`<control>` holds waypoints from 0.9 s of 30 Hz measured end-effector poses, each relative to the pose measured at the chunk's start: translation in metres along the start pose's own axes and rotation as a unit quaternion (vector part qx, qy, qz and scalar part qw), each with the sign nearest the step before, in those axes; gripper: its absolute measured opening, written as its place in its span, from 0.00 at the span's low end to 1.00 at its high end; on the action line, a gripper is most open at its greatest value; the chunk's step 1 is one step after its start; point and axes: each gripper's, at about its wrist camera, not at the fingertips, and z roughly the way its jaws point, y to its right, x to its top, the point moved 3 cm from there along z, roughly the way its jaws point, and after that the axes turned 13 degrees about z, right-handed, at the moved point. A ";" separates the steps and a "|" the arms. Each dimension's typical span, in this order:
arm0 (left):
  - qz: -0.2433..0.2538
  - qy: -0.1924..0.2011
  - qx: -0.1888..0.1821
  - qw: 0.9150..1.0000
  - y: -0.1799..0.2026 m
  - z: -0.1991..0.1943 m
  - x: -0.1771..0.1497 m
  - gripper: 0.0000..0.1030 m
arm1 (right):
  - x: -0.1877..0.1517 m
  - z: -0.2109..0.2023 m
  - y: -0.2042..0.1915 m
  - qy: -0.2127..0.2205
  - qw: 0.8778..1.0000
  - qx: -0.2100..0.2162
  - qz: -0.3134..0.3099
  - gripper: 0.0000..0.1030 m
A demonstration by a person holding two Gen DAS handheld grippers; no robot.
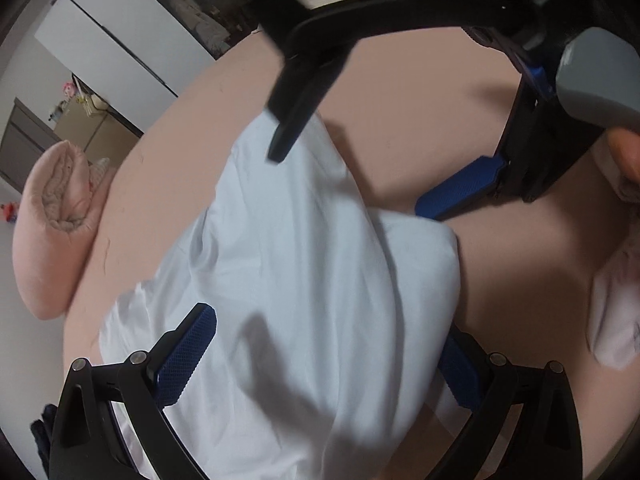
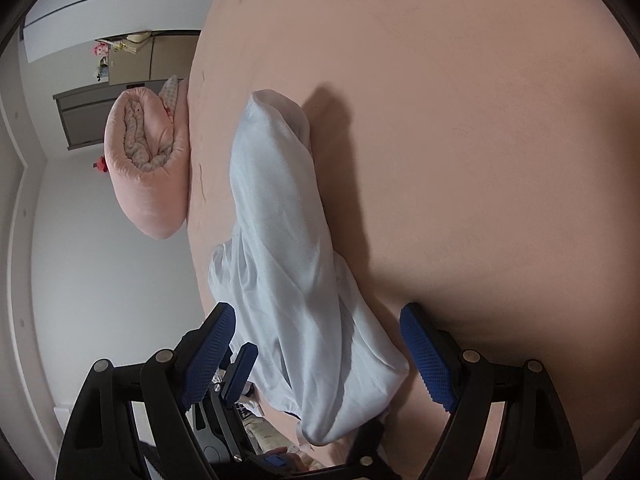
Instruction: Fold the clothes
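A pale blue-white garment (image 1: 304,264) lies bunched in a long fold on the pink bed sheet (image 1: 420,100). My left gripper (image 1: 326,328) is open, with the cloth lying across the wide gap between its blue pads. The cloth covers part of its right pad (image 1: 460,376). My right gripper (image 1: 352,182) comes in from the top, one blue pad (image 1: 460,188) at the garment's edge. In the right wrist view the garment (image 2: 288,240) runs between the pads of my open right gripper (image 2: 316,312). A blue pad (image 2: 240,368) of the left gripper shows beside the cloth's near end.
A rolled pink quilt (image 2: 148,168) sits at the bed's left edge. Beyond it are a white wall, a wardrobe (image 1: 112,40) and cardboard boxes (image 1: 92,128). A hand (image 1: 628,152) holds the right gripper. Another pale cloth (image 1: 616,312) lies at the right.
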 end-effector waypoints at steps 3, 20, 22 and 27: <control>0.002 -0.008 -0.002 1.000 0.001 0.000 0.011 1.00 | 0.004 0.004 -0.004 -0.003 1.000 0.004 0.003 0.82; -0.001 -0.067 0.006 0.998 -0.014 0.020 -0.011 1.00 | 0.024 0.037 -0.033 -0.025 0.999 0.033 0.000 0.84; -0.003 -0.070 0.009 0.997 -0.013 0.018 -0.010 1.00 | 0.026 0.043 -0.039 -0.027 0.999 0.037 -0.003 0.84; -0.016 -0.069 0.002 0.998 -0.004 0.017 -0.006 1.00 | 0.029 0.054 -0.045 -0.032 0.999 0.032 -0.011 0.84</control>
